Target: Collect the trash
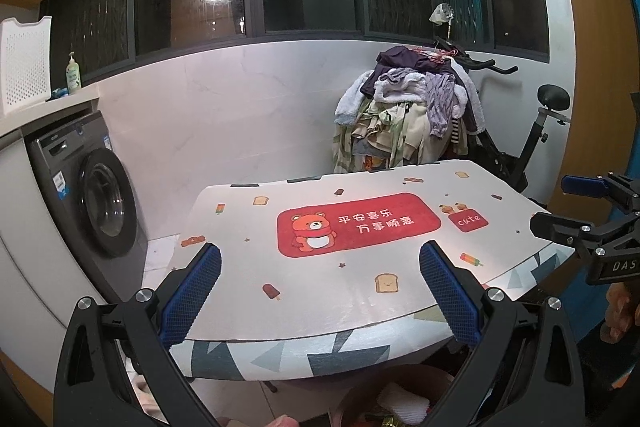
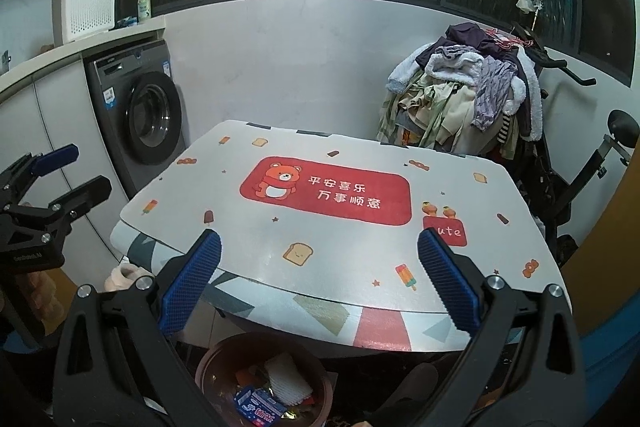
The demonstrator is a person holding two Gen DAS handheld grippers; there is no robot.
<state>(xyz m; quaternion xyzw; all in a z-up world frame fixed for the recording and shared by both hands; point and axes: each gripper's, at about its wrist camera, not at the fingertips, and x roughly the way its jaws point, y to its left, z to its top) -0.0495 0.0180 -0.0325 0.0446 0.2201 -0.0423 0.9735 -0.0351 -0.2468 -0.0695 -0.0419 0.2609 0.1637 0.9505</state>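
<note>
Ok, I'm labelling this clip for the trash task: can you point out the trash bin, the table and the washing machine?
trash bin (image 2: 208,359): right wrist view, on its brown rim.
table (image 2: 340,251): right wrist view, on a bare patch of the mat.
washing machine (image 1: 106,203): left wrist view, on the round door.

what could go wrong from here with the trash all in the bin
The round brown bin looks heaped with white foam and wrappers, so pieces may spill if bumped. It sits low by the table's patterned cloth edge, where the open right hand-held gripper could catch.
</note>
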